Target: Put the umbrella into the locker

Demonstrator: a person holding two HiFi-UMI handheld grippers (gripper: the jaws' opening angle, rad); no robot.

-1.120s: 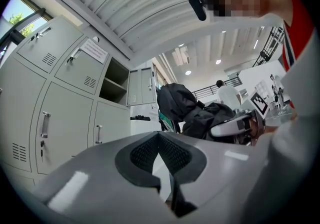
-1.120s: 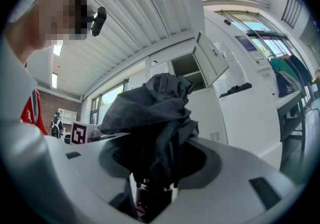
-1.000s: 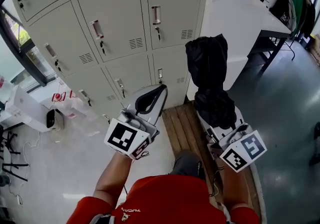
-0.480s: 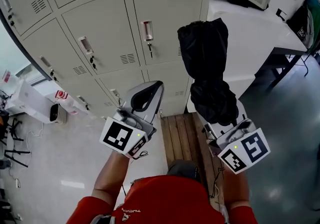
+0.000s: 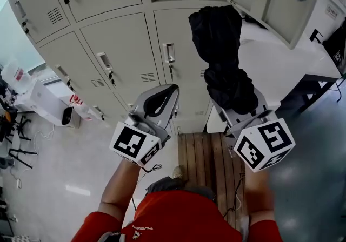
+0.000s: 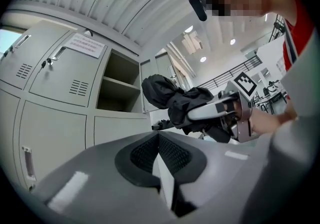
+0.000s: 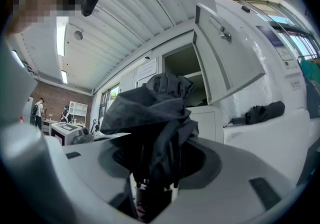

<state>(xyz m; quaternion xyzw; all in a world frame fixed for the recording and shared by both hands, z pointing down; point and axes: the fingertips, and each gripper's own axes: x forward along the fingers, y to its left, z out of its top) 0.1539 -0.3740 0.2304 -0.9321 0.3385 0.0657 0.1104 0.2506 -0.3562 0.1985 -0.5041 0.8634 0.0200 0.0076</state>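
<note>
Umbrella (image 5: 219,46) pinched in right hand-held gripper (image 5: 235,107), top near open locker (image 5: 184,2) sill; left hand-held gripper (image 6: 159,155) closed.

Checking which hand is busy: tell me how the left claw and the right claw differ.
The left claw is empty; the right claw grips the black folded umbrella. The left claw's jaws meet; the right claw's jaws are held apart by the umbrella. Both are grey, carry a marker cube, and face the lockers.
</note>
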